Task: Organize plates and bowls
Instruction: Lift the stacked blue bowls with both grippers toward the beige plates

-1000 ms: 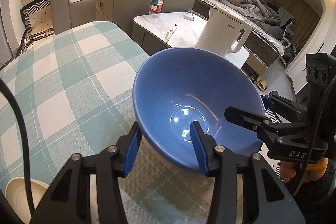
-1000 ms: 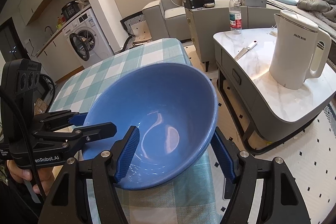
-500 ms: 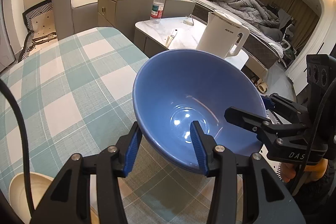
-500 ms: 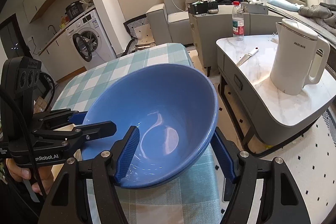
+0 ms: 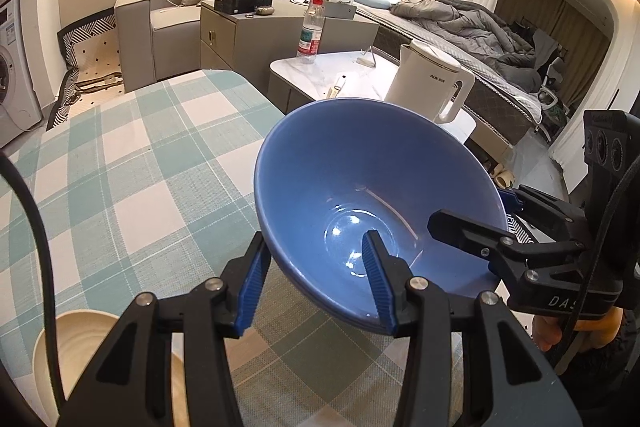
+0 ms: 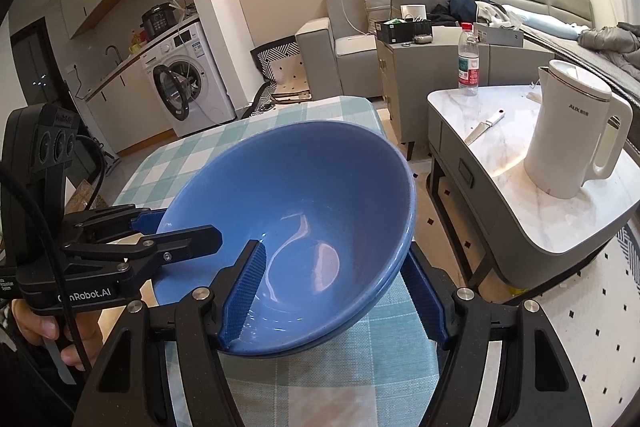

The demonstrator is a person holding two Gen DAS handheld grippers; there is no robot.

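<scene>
A large blue bowl [image 5: 360, 179] is held tilted above the checked table [image 5: 132, 167]; a second blue rim shows under it, so it looks like two nested bowls. My left gripper [image 5: 316, 283] is shut on its near rim, one finger inside, one outside. My right gripper [image 6: 336, 291] is shut on the opposite rim of the bowl [image 6: 304, 195] the same way. Each gripper shows in the other's view: the right one [image 5: 472, 223] and the left one [image 6: 176, 227]. A cream bowl [image 5: 76, 343] sits on the table at lower left.
A low marble side table [image 6: 520, 171] stands right of the table with a white kettle [image 6: 568, 131], a water bottle [image 6: 468, 65] and a knife [image 6: 486, 125]. A sofa, cabinet and bed lie beyond. A washing machine [image 6: 180, 87] stands at the back left.
Both grippers have lifted and drawn the blue bowl back a little toward me; more of the room and the table's far edge shows. The grip has not changed.
</scene>
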